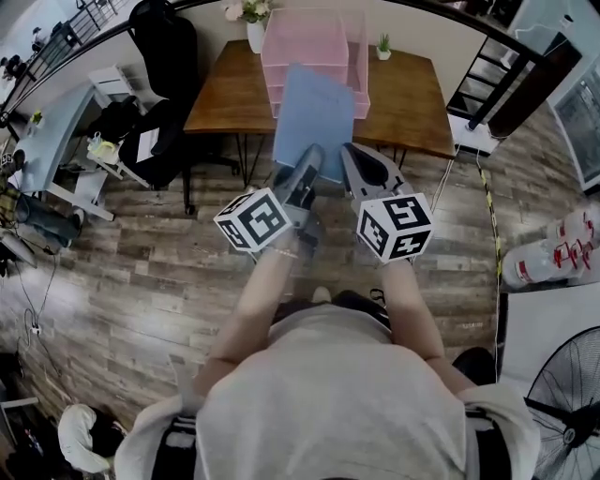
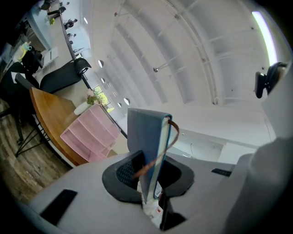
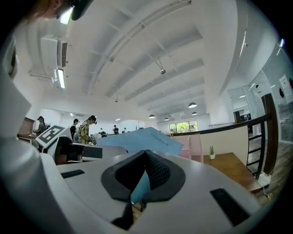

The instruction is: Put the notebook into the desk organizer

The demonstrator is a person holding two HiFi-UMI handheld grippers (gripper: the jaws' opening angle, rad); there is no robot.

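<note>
A blue notebook point(image 1: 314, 112) is held up in front of me over the wood floor. My left gripper point(image 1: 307, 159) is shut on its near edge. In the left gripper view the notebook point(image 2: 144, 137) stands edge-on between the pads, with a brown strap looped beside it. My right gripper point(image 1: 349, 155) is next to the notebook's right edge. In the right gripper view its pads meet at the tips point(image 3: 146, 155), and the notebook point(image 3: 146, 139) shows just beyond them. The pink desk organizer point(image 1: 314, 47) stands on the wooden table point(image 1: 412, 103) ahead.
A flower vase point(image 1: 255, 28) and a small potted plant point(image 1: 382, 45) stand on the table beside the organizer. A black office chair point(image 1: 164, 56) is at the table's left. A staircase point(image 1: 487, 75) and white bottles point(image 1: 553, 253) are to the right, and a fan point(image 1: 567, 403) at near right.
</note>
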